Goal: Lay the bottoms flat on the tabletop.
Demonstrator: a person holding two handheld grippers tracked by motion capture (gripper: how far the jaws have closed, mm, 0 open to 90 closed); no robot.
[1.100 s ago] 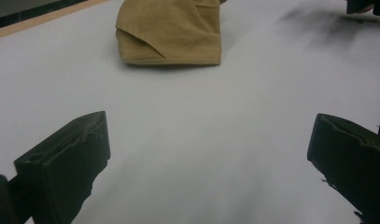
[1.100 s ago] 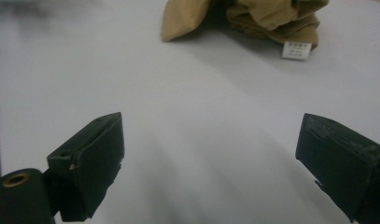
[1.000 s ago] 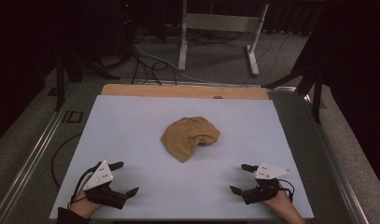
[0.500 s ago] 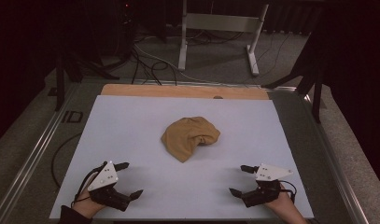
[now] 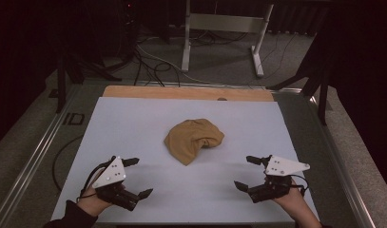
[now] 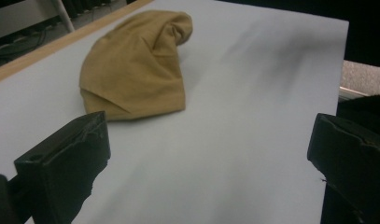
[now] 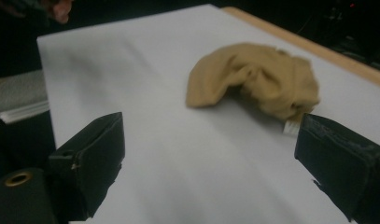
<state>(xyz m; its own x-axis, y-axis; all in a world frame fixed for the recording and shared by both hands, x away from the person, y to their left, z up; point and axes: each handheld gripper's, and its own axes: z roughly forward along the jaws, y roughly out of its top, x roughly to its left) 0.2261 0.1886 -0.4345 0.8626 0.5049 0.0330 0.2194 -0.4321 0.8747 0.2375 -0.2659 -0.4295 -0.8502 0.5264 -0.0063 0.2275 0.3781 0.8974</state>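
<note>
Two grippers, both jaws spread wide and holding nothing: the left gripper [image 5: 134, 176] has slid a bit nearer the tan cloth [image 5: 193, 139] since a second ago, while the right gripper [image 5: 246, 172] barely budged. Looks like a reach starting. Cloth sits crumpled mid white table [image 5: 134, 123], dark room with cables [image 5: 148, 59] beyond it.

Crumpled tan cloth [image 5: 193, 140] on white tabletop [image 5: 134, 123]

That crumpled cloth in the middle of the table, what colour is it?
The cloth is a plain tan, mustard-like brown, clearest in the left gripper view.
</note>
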